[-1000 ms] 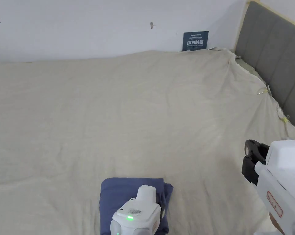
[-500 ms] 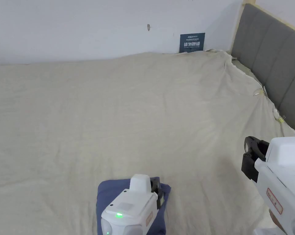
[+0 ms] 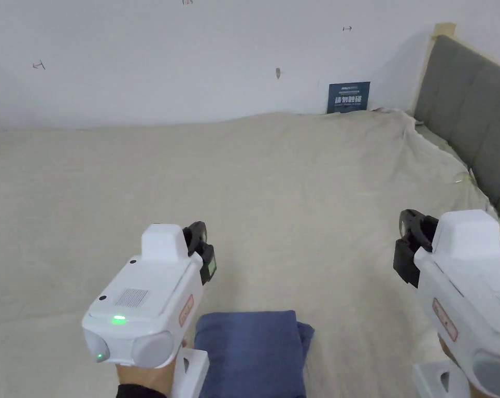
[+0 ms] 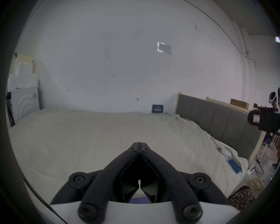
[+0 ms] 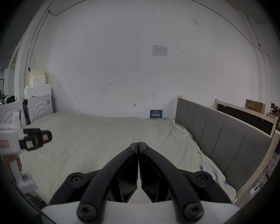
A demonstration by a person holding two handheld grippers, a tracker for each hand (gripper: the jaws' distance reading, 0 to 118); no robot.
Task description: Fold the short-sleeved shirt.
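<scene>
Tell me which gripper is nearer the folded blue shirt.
Left. The left gripper hangs just above the shirt at its left edge; the right gripper is well off to the shirt's right. Neither touches it.

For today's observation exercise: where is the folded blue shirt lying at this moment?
In the head view the folded blue shirt lies on the bed sheet at the near edge, just right of the left gripper and well left of the right gripper.

Shirt (image 3: 251, 352) plain blue. Bed (image 3: 274, 197) sheet cream. Headboard (image 3: 471, 124) grey, pale wood edge. Wall (image 3: 191, 57) white. Sign (image 3: 348, 97) dark blue. Claws (image 3: 201, 247) (image 3: 410, 239) black on white bodies.
</scene>
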